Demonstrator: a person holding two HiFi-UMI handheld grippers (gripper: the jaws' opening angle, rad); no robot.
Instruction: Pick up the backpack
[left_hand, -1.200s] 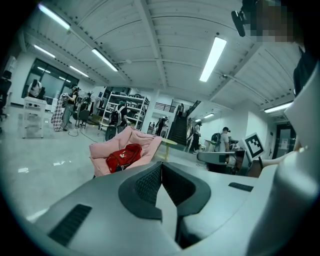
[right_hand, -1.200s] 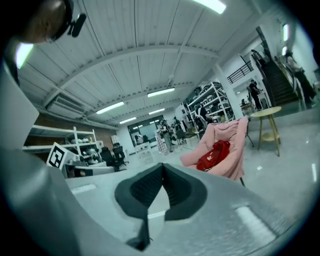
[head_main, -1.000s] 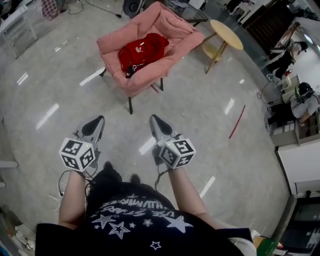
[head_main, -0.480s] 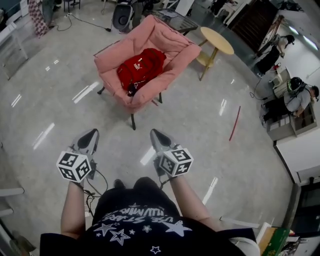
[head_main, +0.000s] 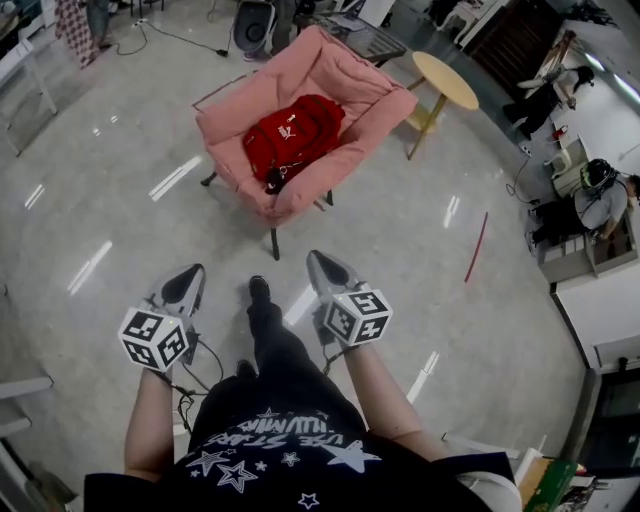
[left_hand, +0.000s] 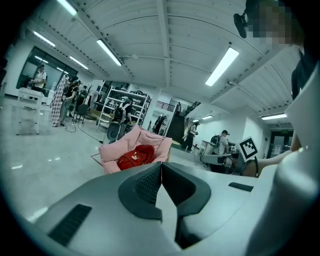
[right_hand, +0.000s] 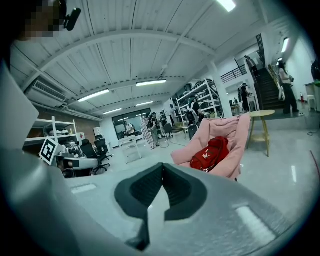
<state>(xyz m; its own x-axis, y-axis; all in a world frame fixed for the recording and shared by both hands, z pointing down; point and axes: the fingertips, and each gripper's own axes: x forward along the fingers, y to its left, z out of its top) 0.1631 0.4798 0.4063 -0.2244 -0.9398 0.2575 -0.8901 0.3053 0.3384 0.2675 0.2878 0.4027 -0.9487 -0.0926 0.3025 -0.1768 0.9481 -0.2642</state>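
A red backpack (head_main: 291, 133) lies on the seat of a pink folding chair (head_main: 240, 108) ahead of me; it also shows as the backpack (left_hand: 135, 156) in the left gripper view and the backpack (right_hand: 209, 154) in the right gripper view. My left gripper (head_main: 195, 272) is shut and empty, held low at the left, well short of the chair. Its jaws meet with nothing between them. My right gripper (head_main: 317, 260) is also shut and empty, a little nearer the chair's front leg. Both point toward the chair.
A round wooden side table (head_main: 445, 77) stands right of the chair. A red stick (head_main: 477, 246) lies on the glossy floor at the right. Seated people (head_main: 598, 195) and shelves are at the far right edge. My own leg (head_main: 265, 325) steps between the grippers.
The chair and backpack have come slightly closer in the head view as I walk. My leg has swung forward between the grippers. Both grippers stay shut.
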